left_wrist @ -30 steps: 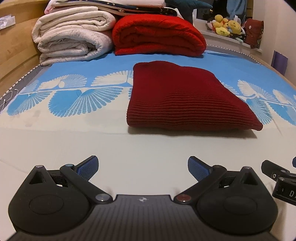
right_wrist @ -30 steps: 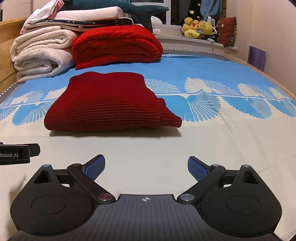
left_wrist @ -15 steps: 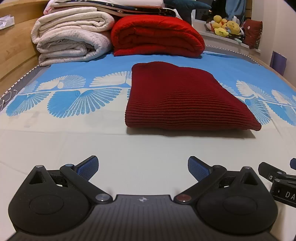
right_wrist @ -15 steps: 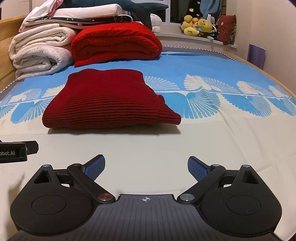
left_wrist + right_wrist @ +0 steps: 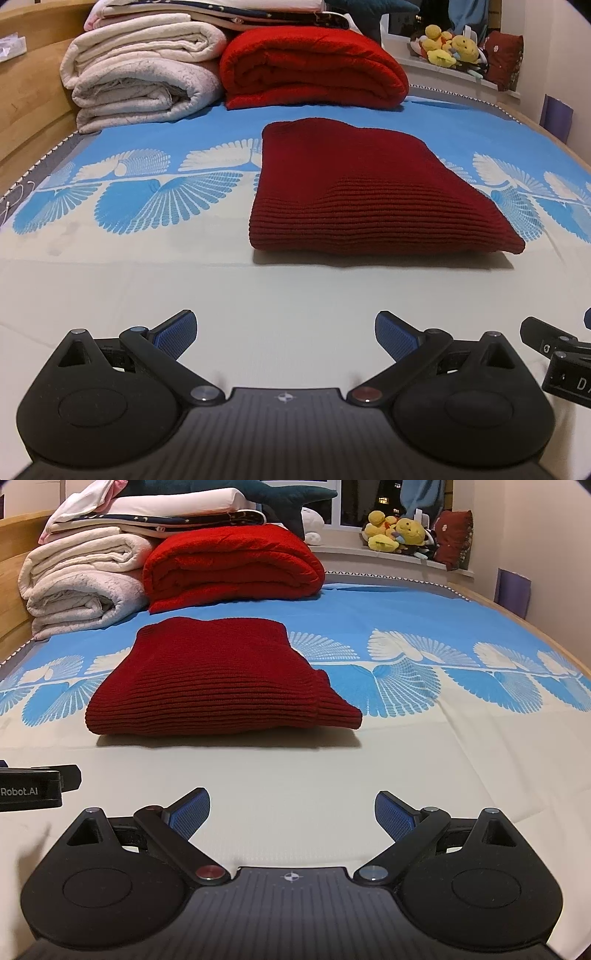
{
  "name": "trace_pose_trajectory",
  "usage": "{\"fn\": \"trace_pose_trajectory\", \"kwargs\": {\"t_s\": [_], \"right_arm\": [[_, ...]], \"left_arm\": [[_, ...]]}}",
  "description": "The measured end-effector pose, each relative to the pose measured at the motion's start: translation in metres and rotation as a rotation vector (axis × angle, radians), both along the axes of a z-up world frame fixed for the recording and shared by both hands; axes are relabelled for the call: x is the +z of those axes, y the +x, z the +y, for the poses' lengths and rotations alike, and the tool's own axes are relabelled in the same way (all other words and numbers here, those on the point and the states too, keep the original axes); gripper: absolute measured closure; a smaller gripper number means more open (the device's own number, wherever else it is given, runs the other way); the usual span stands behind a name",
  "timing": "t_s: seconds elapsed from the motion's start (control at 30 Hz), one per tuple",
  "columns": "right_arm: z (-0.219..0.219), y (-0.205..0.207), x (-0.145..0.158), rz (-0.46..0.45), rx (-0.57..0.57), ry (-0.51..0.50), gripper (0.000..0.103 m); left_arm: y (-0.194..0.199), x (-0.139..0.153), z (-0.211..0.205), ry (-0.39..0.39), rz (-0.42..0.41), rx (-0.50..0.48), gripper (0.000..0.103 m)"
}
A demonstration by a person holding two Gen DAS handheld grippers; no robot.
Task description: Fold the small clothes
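A dark red ribbed knit garment (image 5: 369,195) lies folded into a thick rectangle on the bed sheet (image 5: 258,295); the right wrist view has it at centre left (image 5: 214,686). My left gripper (image 5: 285,334) hovers low over the cream part of the sheet, well short of the garment, open with nothing between its blue pads (image 5: 175,332). My right gripper (image 5: 291,812) sits beside it, likewise open and empty. Each gripper's body edge shows in the other's view: the right one (image 5: 561,362) and the left one (image 5: 33,788).
Rolled white blankets (image 5: 140,77) and a bright red folded blanket (image 5: 314,70) are stacked at the head of the bed. A wooden bed frame (image 5: 33,92) runs along the left. Plush toys (image 5: 399,535) sit on the windowsill at the back right.
Both views have shifted slightly; the folded garment sits a little lower and nearer in frame. Both grippers stay open, and the garment itself has not moved.
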State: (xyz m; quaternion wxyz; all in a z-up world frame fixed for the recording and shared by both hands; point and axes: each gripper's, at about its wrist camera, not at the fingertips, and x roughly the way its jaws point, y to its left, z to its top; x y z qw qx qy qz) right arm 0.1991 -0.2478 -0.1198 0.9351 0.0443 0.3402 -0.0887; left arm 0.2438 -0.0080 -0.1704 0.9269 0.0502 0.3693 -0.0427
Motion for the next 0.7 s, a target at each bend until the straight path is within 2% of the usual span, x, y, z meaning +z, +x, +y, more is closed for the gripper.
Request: {"fn": "trace_pose_trajectory", "kwargs": {"t_s": [0.7], "right_arm": [[0.0047, 0.0009, -0.0019, 0.007, 0.007, -0.008, 0.007]], "left_arm": [[-0.0004, -0.0005, -0.0002, 0.008, -0.001, -0.001, 0.000]]}}
